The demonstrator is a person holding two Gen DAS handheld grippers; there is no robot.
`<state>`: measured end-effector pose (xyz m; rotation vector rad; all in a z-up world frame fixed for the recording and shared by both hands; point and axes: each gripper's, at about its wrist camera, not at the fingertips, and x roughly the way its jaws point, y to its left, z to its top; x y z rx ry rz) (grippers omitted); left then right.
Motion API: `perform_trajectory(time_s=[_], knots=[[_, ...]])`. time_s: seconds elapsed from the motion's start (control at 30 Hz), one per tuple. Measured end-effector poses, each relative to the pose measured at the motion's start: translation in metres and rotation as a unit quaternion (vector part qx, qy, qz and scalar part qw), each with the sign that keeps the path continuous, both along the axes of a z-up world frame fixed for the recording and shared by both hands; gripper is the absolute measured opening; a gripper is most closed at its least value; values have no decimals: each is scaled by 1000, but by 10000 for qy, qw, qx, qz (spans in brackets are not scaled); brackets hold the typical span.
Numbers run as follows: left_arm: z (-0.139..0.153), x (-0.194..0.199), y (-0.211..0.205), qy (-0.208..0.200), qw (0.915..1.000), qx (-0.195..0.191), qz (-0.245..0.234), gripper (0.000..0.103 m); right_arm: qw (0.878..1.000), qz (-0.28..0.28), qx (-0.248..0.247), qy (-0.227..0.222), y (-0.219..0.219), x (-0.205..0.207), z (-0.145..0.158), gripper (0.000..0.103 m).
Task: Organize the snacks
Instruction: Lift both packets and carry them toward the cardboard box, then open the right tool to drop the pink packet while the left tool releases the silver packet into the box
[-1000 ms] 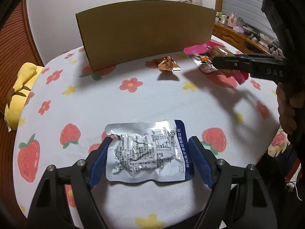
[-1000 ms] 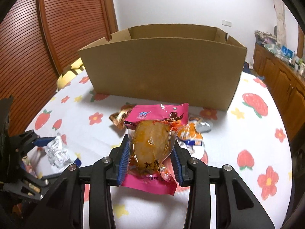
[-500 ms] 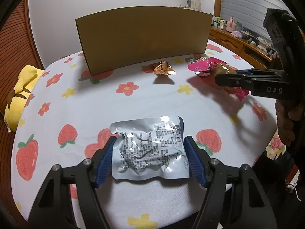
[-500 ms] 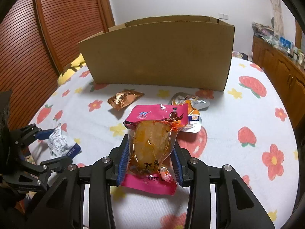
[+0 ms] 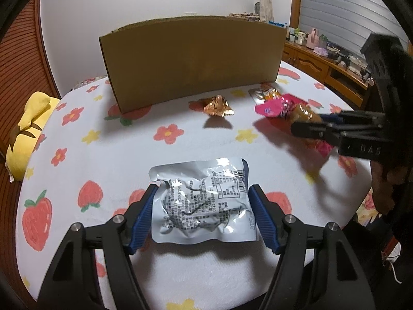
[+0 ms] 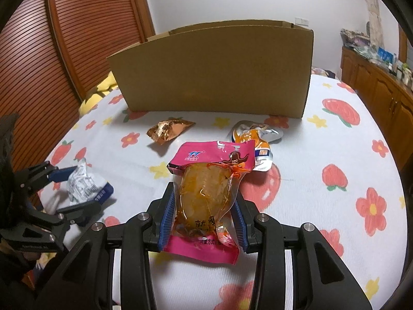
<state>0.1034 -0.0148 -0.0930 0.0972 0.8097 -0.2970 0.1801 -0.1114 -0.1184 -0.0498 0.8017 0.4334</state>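
My left gripper [image 5: 202, 208] is shut on a silver foil snack packet [image 5: 201, 201] and holds it just above the table; it also shows in the right wrist view [image 6: 82, 180]. My right gripper [image 6: 204, 208] is shut on a pink packet with an orange snack inside [image 6: 206, 186], also seen in the left wrist view [image 5: 289, 109]. A brown cardboard box [image 6: 211, 72] stands at the back of the table [image 5: 196, 54]. A copper-coloured wrapped snack [image 6: 169, 130] and a silver-orange packet [image 6: 255, 139] lie in front of the box.
The table has a white cloth [image 6: 322, 206] with strawberries and flowers. A yellow plush toy [image 5: 24, 129] lies at the table's left edge. Wooden cabinets [image 6: 382, 87] stand at the right, a slatted wooden door [image 6: 77, 38] at the left.
Both grippers have pulled back from the box towards the near edge, each with its packet. The left gripper has closed tighter on the silver packet and lifted it slightly.
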Motion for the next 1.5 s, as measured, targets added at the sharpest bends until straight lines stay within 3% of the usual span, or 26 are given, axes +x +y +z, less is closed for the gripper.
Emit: perform_trajectory(time_s=[0.73,1.17,1.5], knots=[[26,12,-9,-318,9995,-50,-55,70,10000,-31,51,-4,-4,-3,-6,40],[68,48,-5,-730,9972,-138,11,70,9988,102,66,-478,-8,3,34,41],[104,89,-8,-1069,9942,-126,-13,71,9950,270,182,-946,-8,37,80,41]])
